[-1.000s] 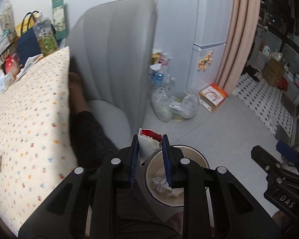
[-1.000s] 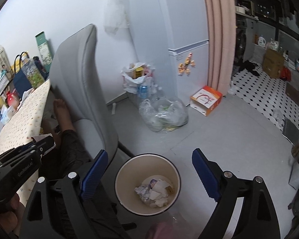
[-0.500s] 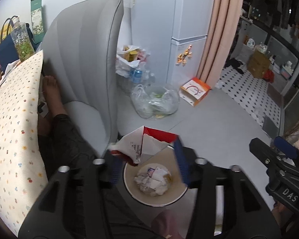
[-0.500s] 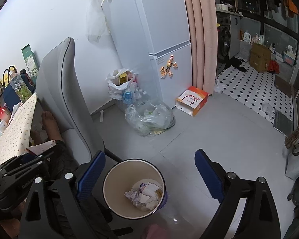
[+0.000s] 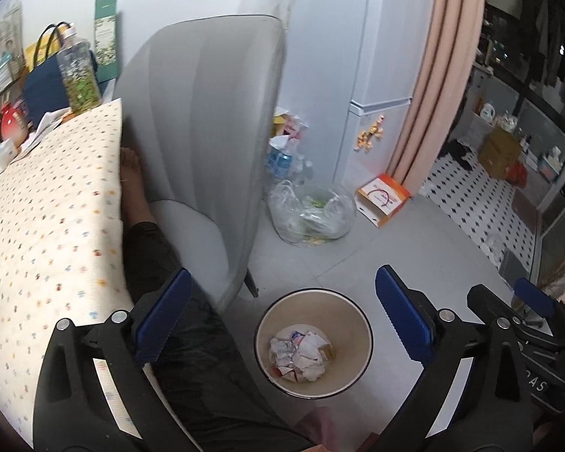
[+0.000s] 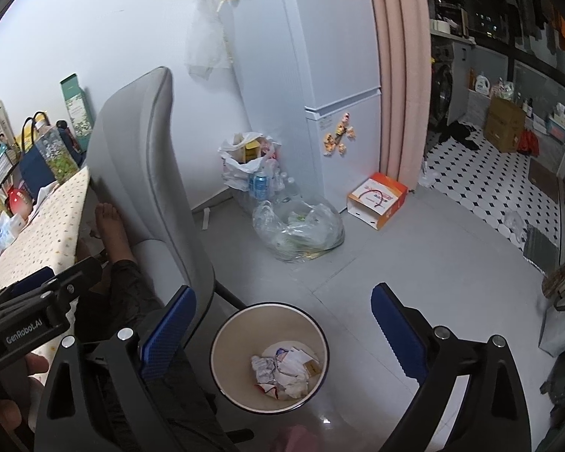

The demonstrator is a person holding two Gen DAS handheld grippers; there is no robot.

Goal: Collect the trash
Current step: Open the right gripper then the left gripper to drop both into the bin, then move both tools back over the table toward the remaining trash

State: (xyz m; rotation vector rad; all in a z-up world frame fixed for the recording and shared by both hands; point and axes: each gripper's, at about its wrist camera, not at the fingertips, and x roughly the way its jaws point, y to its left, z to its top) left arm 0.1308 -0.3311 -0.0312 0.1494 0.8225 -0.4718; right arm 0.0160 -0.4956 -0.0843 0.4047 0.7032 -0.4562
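A round cream trash bin (image 5: 352,303) stands on the grey floor, also in the right wrist view (image 6: 226,333). Crumpled white and red wrappers (image 5: 301,354) lie at its bottom, seen too in the right wrist view (image 6: 284,371). My left gripper (image 5: 282,316) is open and empty, above the bin. My right gripper (image 6: 282,331) is open and empty, also above the bin. The right gripper's body shows at the lower right of the left wrist view (image 5: 523,331). The left gripper's body shows at the left of the right wrist view (image 6: 37,301).
A grey chair (image 5: 207,120) stands left of the bin, with a person's leg and foot (image 5: 132,173) on it. A dotted tablecloth table (image 5: 37,226) holds bottles and bags. A clear plastic bag (image 5: 309,211), an orange box (image 5: 382,199) and a white fridge (image 5: 380,75) stand behind.
My left gripper opened and let go of the red and white wrapper, which dropped into the bin. The right gripper stayed open above the bin.
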